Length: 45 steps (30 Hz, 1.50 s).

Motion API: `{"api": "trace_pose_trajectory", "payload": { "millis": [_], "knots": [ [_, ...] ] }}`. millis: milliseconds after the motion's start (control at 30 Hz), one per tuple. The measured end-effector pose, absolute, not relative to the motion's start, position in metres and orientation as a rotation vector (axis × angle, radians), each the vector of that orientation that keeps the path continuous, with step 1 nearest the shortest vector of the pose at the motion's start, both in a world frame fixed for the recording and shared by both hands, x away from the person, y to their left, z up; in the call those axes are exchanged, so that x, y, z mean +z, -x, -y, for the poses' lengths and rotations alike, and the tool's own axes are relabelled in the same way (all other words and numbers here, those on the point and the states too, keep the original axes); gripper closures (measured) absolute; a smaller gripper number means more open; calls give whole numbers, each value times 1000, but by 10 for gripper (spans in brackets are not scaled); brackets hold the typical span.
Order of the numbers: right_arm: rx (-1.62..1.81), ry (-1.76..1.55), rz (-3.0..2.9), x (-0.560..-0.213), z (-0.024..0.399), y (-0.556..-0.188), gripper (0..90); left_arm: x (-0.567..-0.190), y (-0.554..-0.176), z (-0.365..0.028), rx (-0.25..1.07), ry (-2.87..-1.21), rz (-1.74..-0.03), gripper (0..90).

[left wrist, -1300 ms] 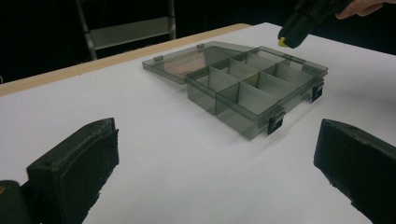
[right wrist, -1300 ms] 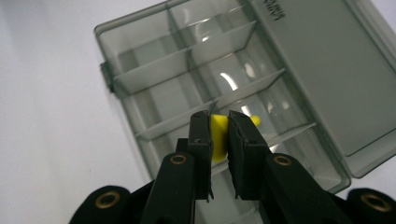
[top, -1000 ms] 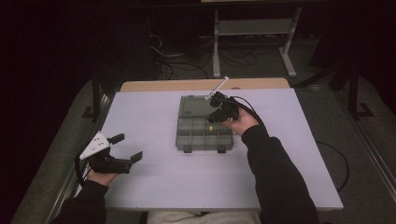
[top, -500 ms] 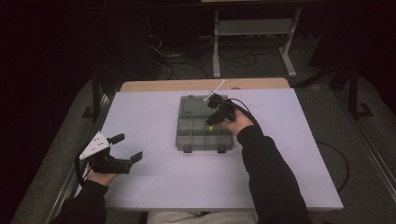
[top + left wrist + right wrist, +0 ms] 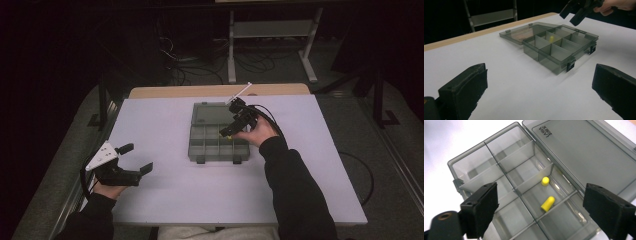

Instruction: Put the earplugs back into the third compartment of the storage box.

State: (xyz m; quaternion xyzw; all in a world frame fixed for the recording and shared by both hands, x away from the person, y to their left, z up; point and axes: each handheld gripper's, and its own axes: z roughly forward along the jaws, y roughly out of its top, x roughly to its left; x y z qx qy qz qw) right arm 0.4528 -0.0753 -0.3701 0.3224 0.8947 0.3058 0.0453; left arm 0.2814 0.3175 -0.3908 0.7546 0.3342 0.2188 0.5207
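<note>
My right gripper (image 5: 541, 207), its jaws just spread wide and empty, hangs over the compartment box (image 5: 474, 162) with both yellow earplugs (image 5: 547, 203) below it, so I should lift straight up.

Two yellow earplugs (image 5: 548, 203) lie in a smoky-grey clear box (image 5: 499, 152).

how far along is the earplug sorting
Done: two yellow earplugs lie in one compartment of the open organizer box. In hand: nothing; the right gripper, jaws just opened and empty, hovers above that compartment. Left: the lid is unclosed; left gripper idles open.
</note>
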Motion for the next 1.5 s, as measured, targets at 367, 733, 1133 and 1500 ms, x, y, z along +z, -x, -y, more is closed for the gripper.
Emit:
{"api": "trace_pose_trajectory", "payload": {
  "millis": [367,733,1133,1500],
  "knots": [
    [984,-991,-2661,-365,102,-433,0,-391,-281,-317,525,-1808,-799,0],
    [1101,-1065,-2559,-366,150,-410,0,-391,-282,-317,526,-1813,-801,0],
    [1213,-1119,-2478,-380,181,-388,0,-391,-282,-316,526,-1815,-805,0],
    [1241,-1108,-2419,-388,194,-363,0,-391,-282,-317,527,-1815,-807,0]
  ]
}}
